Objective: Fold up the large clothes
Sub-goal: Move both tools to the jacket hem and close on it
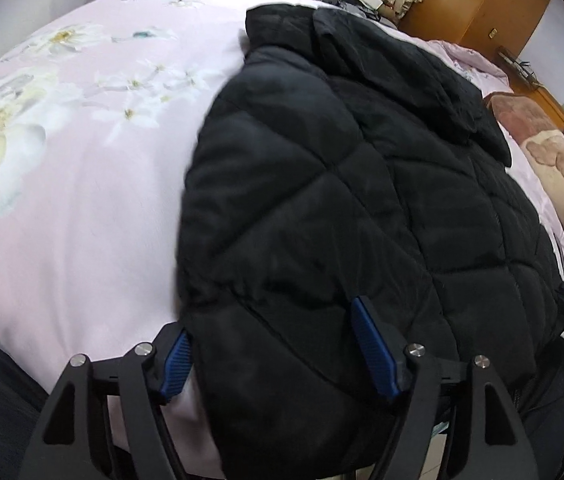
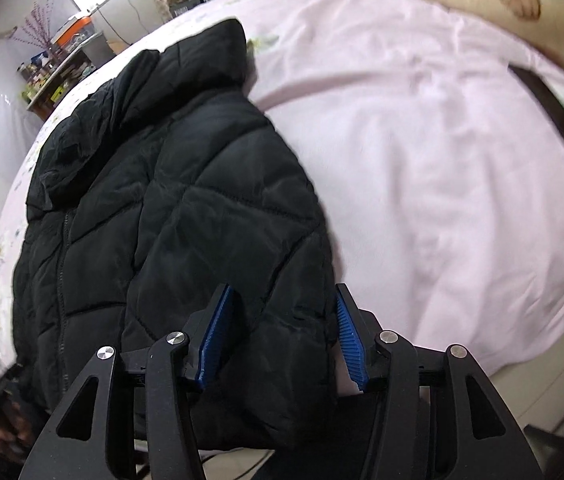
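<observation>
Now, at the near edge of the bed:
Jacket: a black quilted puffer jacket point(image 1: 341, 200) lies on the pink floral bedspread point(image 1: 82, 200), collar at the far end, front zipper point(image 2: 64, 264) running down its length.
Left tool: left tool point(image 1: 278, 352) spread, blue pads point(image 1: 373, 352) either side of the jacket's near sleeve edge, not pressing it.
Right tool: right tool point(image 2: 282, 336) spread over the other sleeve edge, fabric between the pads point(image 2: 218, 332) but not pinched.
Bedding: a teddy-bear blanket point(image 1: 561, 176) lies beyond the jacket, towards a wooden wardrobe point(image 1: 481, 0).
</observation>
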